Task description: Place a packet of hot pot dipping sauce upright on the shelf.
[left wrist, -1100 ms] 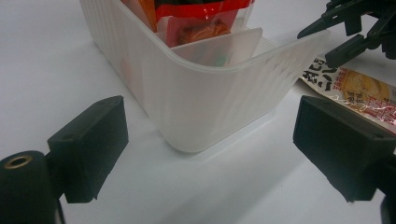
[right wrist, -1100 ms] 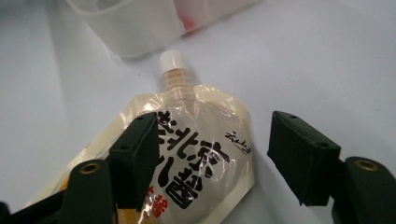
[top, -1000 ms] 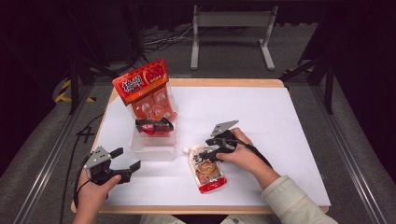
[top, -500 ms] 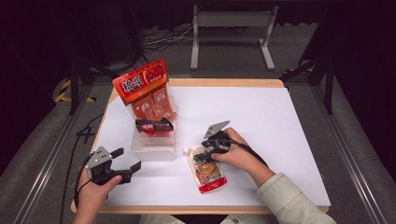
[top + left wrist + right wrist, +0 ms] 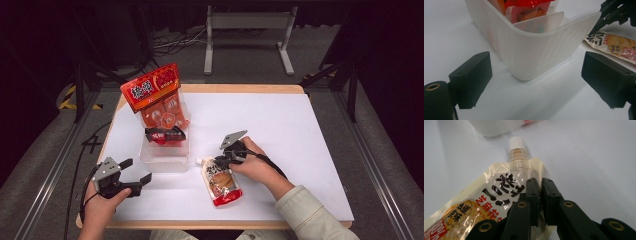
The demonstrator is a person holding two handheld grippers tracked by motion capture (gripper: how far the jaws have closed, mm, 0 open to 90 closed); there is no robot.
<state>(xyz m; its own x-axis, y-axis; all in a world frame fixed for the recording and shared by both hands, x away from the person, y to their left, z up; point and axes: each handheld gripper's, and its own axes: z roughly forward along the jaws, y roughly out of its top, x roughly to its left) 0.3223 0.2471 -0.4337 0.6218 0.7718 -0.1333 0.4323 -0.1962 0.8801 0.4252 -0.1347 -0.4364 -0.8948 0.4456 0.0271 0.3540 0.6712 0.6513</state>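
Pouch (image 5: 221,181) with a white spout is seen lying flat on the white table (image 5: 300,130), just beside the clear bin (image 5: 165,150). Its upper edge is pinched by the right gripper (image 5: 541,192), whose jaws have just been closing. The left gripper (image 5: 134,172) is held spread wide near the bin's corner.

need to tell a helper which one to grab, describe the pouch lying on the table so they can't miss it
Start at the white tabletop and find the clear ribbed plastic bin full of red snack packs. Just right of it lies a flat cream spouted pouch with black lettering and a red bottom, pinched at its edge by the right gripper. It alone has a white screw cap.
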